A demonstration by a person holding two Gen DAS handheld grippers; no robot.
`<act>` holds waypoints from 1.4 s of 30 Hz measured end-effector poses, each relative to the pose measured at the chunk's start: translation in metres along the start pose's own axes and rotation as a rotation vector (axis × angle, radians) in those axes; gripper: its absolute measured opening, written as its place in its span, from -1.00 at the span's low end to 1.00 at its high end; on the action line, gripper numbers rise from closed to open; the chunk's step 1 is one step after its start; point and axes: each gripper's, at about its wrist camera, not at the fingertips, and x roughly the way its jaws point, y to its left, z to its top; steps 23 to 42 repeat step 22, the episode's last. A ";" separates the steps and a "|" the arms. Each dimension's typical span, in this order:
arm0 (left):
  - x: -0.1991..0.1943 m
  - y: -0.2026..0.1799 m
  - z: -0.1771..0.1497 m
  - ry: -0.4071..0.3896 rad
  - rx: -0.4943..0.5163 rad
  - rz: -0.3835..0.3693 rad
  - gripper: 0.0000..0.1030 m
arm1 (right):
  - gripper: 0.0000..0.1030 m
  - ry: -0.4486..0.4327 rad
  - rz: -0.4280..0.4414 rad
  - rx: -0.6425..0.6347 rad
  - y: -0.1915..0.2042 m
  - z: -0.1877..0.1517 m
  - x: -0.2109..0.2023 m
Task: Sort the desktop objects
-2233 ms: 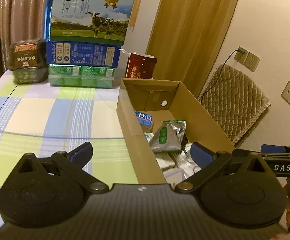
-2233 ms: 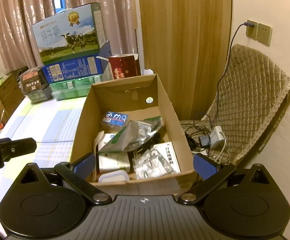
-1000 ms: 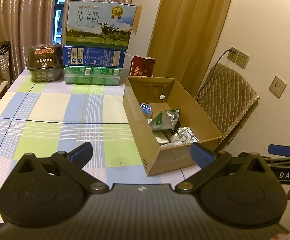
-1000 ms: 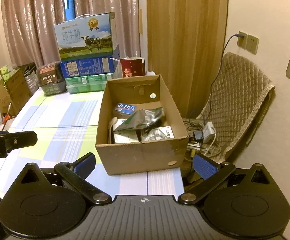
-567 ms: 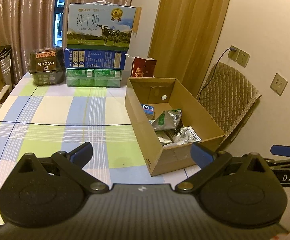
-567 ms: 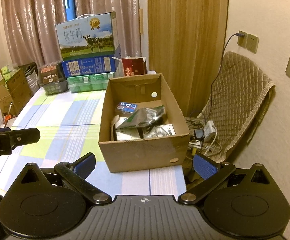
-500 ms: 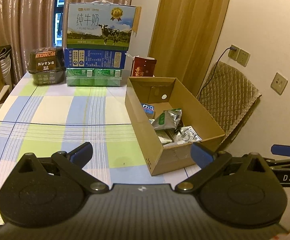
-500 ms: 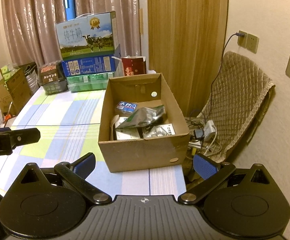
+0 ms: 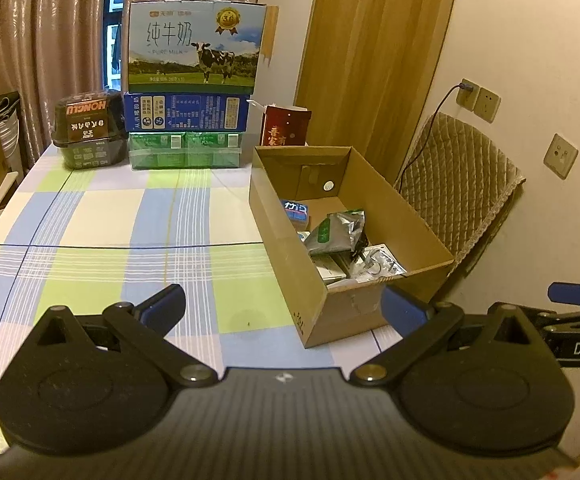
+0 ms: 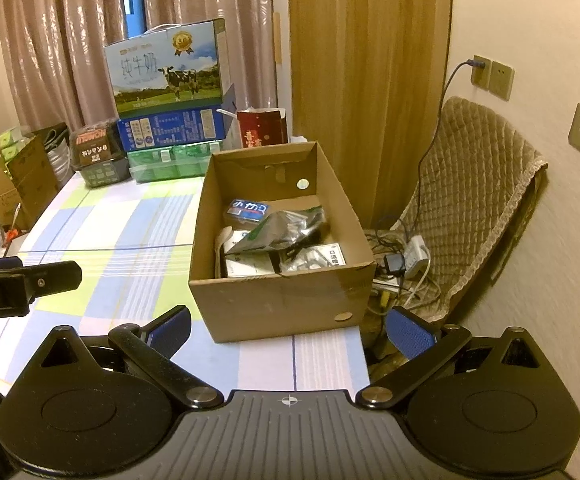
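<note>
Cardboard box (image 10: 282, 304) packed with sorted packets sits at the right edge of the checked counter (image 9: 102, 216), as left claw (image 9: 282, 306) and right claw (image 10: 288, 330) hover near it, both spread wide and empty.

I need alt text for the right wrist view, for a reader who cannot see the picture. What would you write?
An open cardboard box filled with small packets stands on a table with a checked cloth, near its right edge. The right gripper is open and empty in front of it. Stacked milk cartons stand behind, and the left gripper enters from the left.
</note>
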 end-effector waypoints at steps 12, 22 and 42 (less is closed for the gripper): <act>0.002 -0.001 0.000 0.000 0.000 0.000 0.98 | 0.96 0.001 0.000 0.004 -0.001 -0.001 0.001; 0.001 0.000 -0.002 -0.006 -0.008 -0.024 0.98 | 0.96 0.002 -0.003 0.009 -0.001 -0.003 0.002; 0.001 0.000 -0.002 -0.006 -0.008 -0.024 0.98 | 0.96 0.002 -0.003 0.009 -0.001 -0.003 0.002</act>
